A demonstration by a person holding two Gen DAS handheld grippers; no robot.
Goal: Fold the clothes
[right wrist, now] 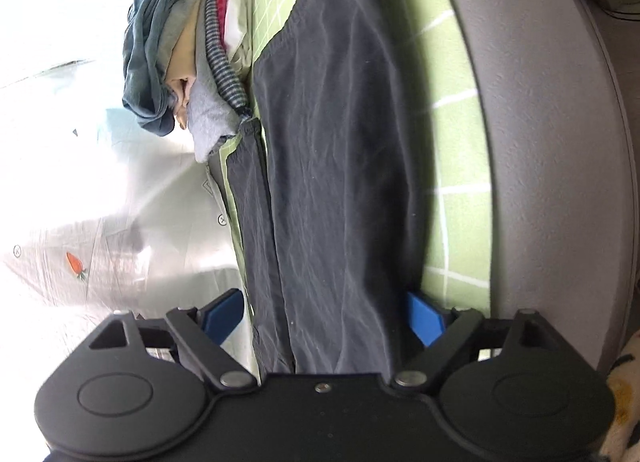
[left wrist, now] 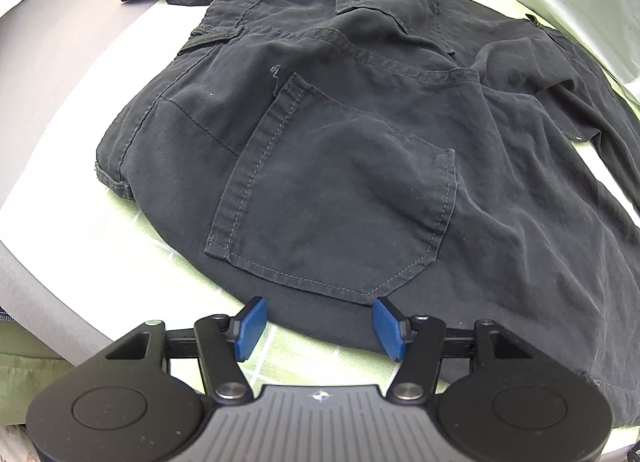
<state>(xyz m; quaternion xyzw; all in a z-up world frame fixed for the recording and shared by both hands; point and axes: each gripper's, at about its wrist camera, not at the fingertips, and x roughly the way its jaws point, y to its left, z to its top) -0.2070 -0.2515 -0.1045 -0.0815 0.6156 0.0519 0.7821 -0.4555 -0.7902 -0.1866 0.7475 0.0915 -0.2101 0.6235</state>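
Dark charcoal cotton trousers (left wrist: 340,166) look soft, floppy, midweight; prob. drape and sag w/o support, so best taken at stitched edges: waistband/hem by the back patch pocket (left wrist: 340,214), not mid-cloth. They lie spread flat, wrinkled, seat side up, on the green grid-pattern mat (right wrist: 452,142). Left gripper (left wrist: 320,326) is part-spread at trouser edge below pocket, pads not pressing. Right gripper (right wrist: 324,318) gapes wide, straddling a trouser leg, no pinch yet.
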